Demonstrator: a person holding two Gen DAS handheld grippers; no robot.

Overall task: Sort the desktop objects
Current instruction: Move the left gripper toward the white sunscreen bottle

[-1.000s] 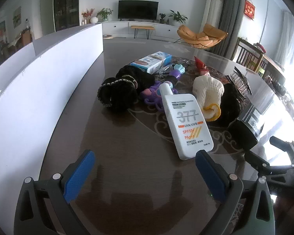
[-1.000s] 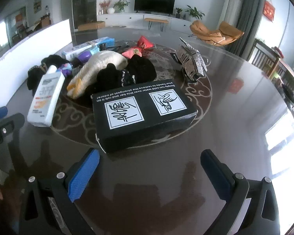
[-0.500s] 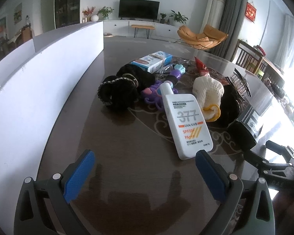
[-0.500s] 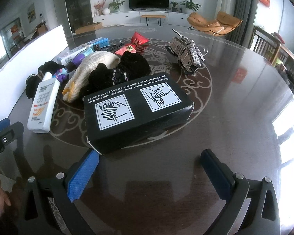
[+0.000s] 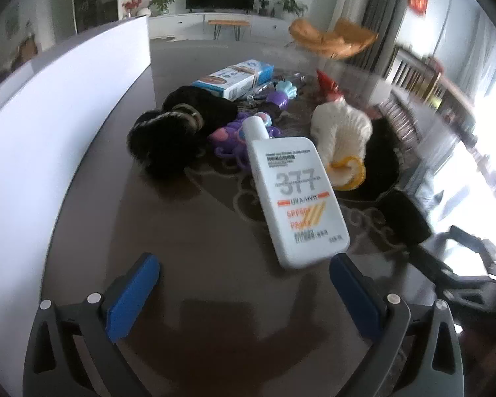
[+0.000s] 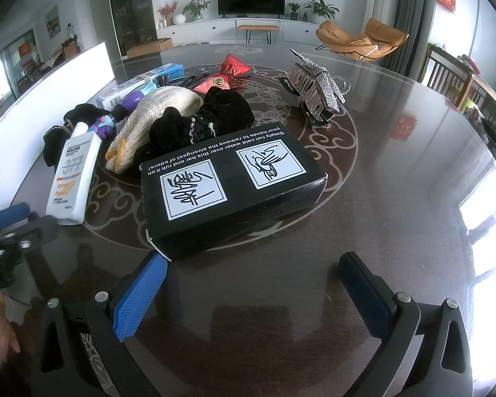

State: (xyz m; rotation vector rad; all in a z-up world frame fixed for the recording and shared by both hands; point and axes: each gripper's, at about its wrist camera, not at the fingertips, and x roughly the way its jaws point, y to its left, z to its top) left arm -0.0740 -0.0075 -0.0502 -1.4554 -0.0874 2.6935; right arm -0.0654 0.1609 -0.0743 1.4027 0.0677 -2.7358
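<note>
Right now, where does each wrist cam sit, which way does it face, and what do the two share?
Left wrist: rides the open left gripper, facing the sunscreen bottle and white partition; own blue pads show, right gripper at the right edge.
Right wrist: rides the open right gripper, facing the black box; own pads show, left gripper at the left.
Shared: sunscreen bottle, black box, cream knit item, TV wall.

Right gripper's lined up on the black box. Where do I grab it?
Grip the black box across its short width, at the near end by the right gripper, coming from the table's near edge. It lies flat, and the open jaws look wide enough.
</note>
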